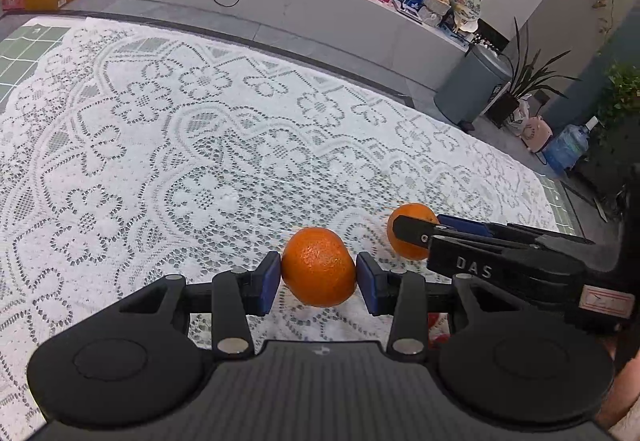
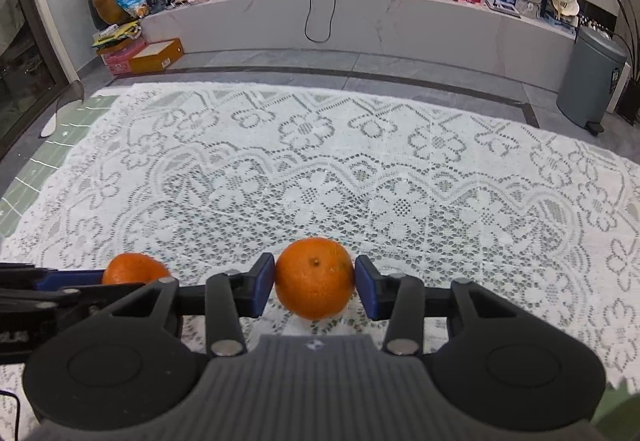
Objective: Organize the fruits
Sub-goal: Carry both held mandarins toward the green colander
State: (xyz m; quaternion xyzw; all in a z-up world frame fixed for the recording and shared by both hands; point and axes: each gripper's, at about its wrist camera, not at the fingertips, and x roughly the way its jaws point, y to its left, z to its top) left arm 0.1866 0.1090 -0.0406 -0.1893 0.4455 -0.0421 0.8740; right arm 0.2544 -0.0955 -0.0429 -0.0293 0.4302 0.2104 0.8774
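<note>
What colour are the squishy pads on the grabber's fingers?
Blue. The pads show best in the left wrist view, either side of the orange.

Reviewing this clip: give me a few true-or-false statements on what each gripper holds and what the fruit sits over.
1. The left gripper has an orange between its pads. True.
2. The right gripper is empty. False: it has another orange between its pads.
3. The table is covered by a white lace cloth. True.
4. The two grippers are at opposite ends of the table. False: they are side by side, each visible in the other's view.
</note>
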